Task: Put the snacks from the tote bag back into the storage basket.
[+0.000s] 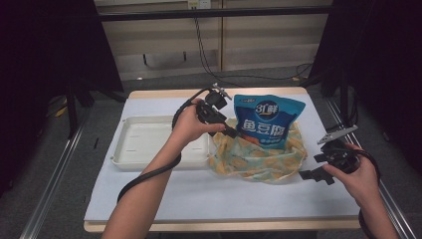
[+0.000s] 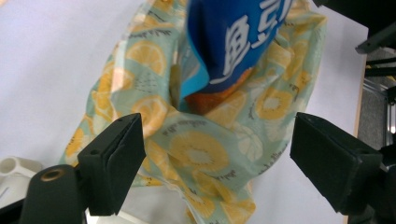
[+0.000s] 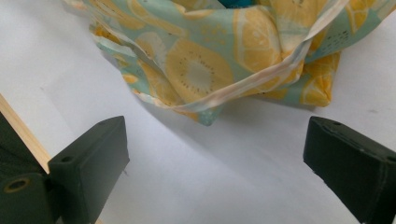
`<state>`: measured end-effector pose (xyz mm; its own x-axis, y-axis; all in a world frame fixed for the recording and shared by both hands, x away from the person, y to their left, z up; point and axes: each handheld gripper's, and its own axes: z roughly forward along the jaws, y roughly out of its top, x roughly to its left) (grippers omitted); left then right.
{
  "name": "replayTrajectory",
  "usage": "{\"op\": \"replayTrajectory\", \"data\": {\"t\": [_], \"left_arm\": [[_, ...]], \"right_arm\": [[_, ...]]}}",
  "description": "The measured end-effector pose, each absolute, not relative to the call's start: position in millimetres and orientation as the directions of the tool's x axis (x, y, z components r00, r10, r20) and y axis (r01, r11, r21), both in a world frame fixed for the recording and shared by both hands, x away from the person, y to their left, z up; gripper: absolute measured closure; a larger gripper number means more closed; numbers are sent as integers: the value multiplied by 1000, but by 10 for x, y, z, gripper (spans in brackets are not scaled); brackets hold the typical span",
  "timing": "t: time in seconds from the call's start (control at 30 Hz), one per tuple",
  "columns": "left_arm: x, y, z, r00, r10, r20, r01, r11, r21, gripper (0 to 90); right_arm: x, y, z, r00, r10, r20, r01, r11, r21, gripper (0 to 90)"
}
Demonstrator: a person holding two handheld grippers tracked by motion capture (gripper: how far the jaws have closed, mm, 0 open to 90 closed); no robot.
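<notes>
At the left of the surface [image 1: 149,194] lies a white tray [image 1: 130,160], not touched by me. My left gripper [image 1: 230,130] hovers just beside the blue snack bag [image 1: 267,119], its jaws spread wide and holding nothing. The bag stands half inside the lemon-print fabric bag [image 1: 259,159], long axis pointing away from me. My right gripper [image 1: 311,174] waits near the fabric's right edge, jaws also spread and empty; I judge the left one is nearer to the snack bag.

tongs: 2 [image 1: 233,132] [image 1: 311,167]; blue pouch [image 1: 266,122]: 1; lemon-print bag [image 1: 259,159]: 1; white tray [image 1: 144,142]: 1
</notes>
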<state>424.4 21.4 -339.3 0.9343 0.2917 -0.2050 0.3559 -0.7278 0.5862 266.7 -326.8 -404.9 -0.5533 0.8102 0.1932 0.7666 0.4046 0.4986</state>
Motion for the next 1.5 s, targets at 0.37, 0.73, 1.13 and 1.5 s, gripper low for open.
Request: {"op": "replayTrajectory", "data": {"t": [0.37,0.73,1.13,1.5], "left_arm": [[4307,171,-3225,930,308,-202,366,-706,606,174],[4378,100,-2987,943,285,-170,328,-718,614,174],[4441,-19,-2937,945,284,-160,321,-719,616,181],[4489,-82,-2865,955,269,-122,284,-727,625,241]], "right_arm": [[2669,-3256,-4035,-566,803,186,757,417,503,61],[2669,-3251,-4041,-570,799,192,757,419,502,61],[2678,-3250,-4073,-567,800,197,763,419,492,62],[2674,-3245,-4053,-579,793,188,749,426,507,62]]}}
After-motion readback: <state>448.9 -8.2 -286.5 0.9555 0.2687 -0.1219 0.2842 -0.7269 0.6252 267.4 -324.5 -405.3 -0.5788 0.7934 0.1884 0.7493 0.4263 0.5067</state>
